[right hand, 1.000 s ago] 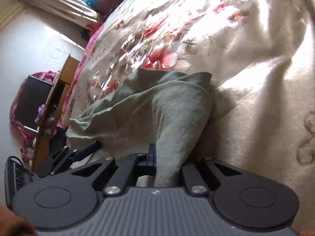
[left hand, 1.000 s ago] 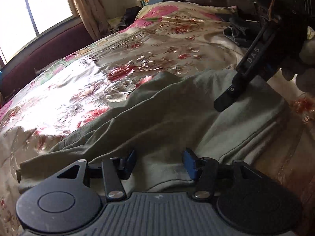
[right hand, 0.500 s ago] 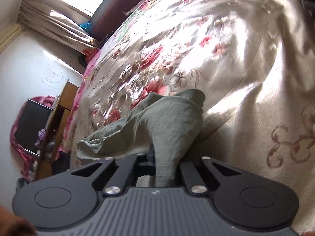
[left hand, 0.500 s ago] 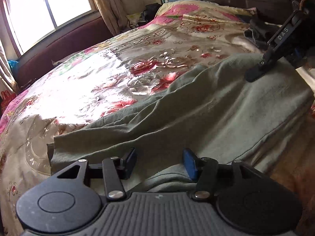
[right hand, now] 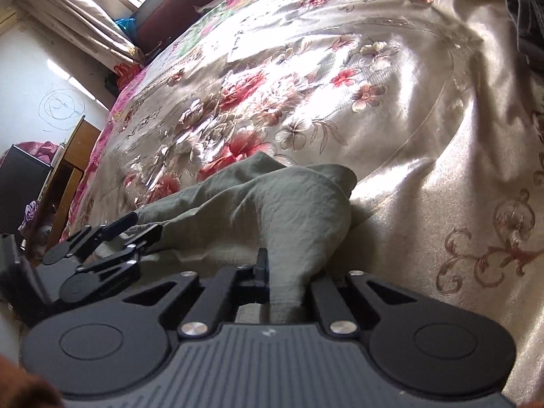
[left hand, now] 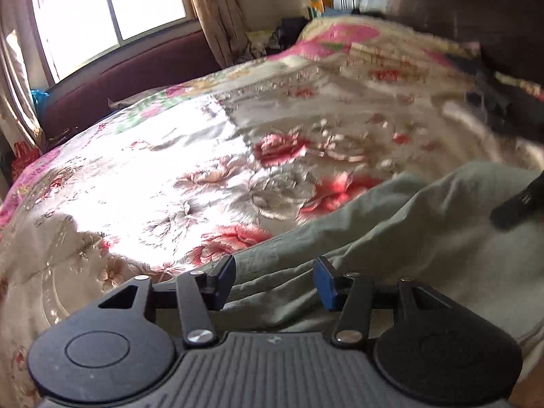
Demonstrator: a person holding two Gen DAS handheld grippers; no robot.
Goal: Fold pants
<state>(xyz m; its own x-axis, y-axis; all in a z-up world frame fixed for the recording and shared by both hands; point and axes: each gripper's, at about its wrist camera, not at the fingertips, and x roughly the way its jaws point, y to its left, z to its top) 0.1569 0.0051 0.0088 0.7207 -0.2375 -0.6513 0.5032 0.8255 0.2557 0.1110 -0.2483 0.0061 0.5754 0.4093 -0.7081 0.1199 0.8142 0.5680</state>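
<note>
Olive-green pants (left hand: 391, 238) lie rumpled on a floral satin bedspread (left hand: 170, 170). My left gripper (left hand: 275, 272) hovers over the near edge of the pants. Its blue pads stand apart, with cloth below them but not pinched. The tip of my right gripper (left hand: 513, 207) pokes in at the right edge, down on the pants. In the right wrist view my right gripper (right hand: 282, 265) is shut on a raised fold of the pants (right hand: 272, 204), and the cloth hides its right pad. The left gripper (right hand: 144, 223) shows at lower left, its fingers apart by the pants' edge.
The bedspread (right hand: 374, 102) stretches wide beyond the pants. Dark clothes (left hand: 493, 108) lie near the dark headboard (left hand: 442, 6). A window (left hand: 112, 10) with curtains is at the far left. A wooden cabinet (right hand: 68, 176) stands beside the bed.
The left wrist view has swung left, so the pants and right gripper now sit at its right edge. The right gripper closed on and lifted the fold. The left gripper is back in the right view.
</note>
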